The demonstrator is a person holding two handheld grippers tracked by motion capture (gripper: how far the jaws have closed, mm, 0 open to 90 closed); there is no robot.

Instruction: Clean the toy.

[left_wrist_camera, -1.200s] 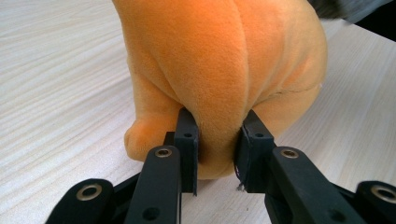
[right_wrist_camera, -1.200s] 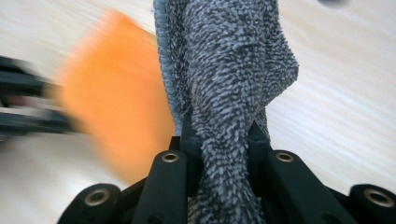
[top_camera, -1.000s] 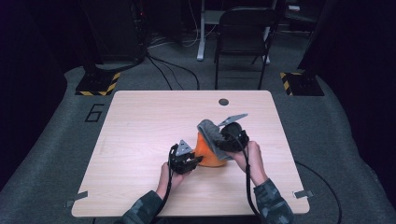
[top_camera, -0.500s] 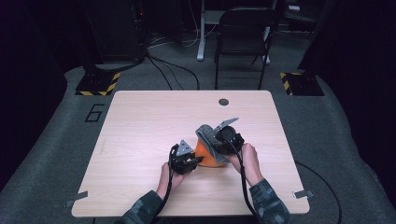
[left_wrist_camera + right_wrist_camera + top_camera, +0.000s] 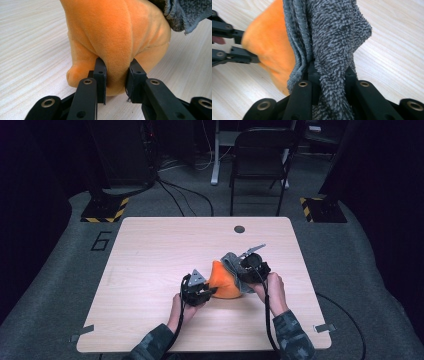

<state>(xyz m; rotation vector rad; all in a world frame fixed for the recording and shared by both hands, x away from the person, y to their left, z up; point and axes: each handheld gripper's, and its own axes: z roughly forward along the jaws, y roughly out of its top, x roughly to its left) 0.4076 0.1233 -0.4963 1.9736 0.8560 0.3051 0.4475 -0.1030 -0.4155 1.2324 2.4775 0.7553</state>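
In the high view, a person is working at a wooden table (image 5: 150, 270) with a gripper in each hand. The left gripper (image 5: 209, 292) is pressing into the near left side of an orange plush (image 5: 222, 282), which is sitting on the table a little right of centre, towards the person. The right gripper (image 5: 243, 270) is coming in from the right, where a grey cloth (image 5: 234, 265) is draping over the plush's far right side. A small dark hole (image 5: 239, 229) is lying near the table's far edge, well apart from the work.

In the left gripper view, the left gripper (image 5: 116, 77) is pinching a fold of the plush (image 5: 117, 32), its jaws closed onto the soft fabric from both sides. The plush is resting on the table (image 5: 30, 45), and a corner of the cloth (image 5: 185, 12) is hanging at the top right.

In the right gripper view, the right gripper (image 5: 329, 82) is clamping a bunched strand of the cloth (image 5: 332, 37), the jaws tight around it. The plush (image 5: 269, 45) is lying just beside the cloth, touching it, with the left gripper (image 5: 255, 47) gripping its far side.

The step in hand appears to be the separating of cloth and plush: one gripper is anchoring, the other is holding the cover. The next move probably calls for drawing the cloth up and away to the right while the left gripper is keeping the plush steady on the table, and for a firm grip, since the pile could slip.
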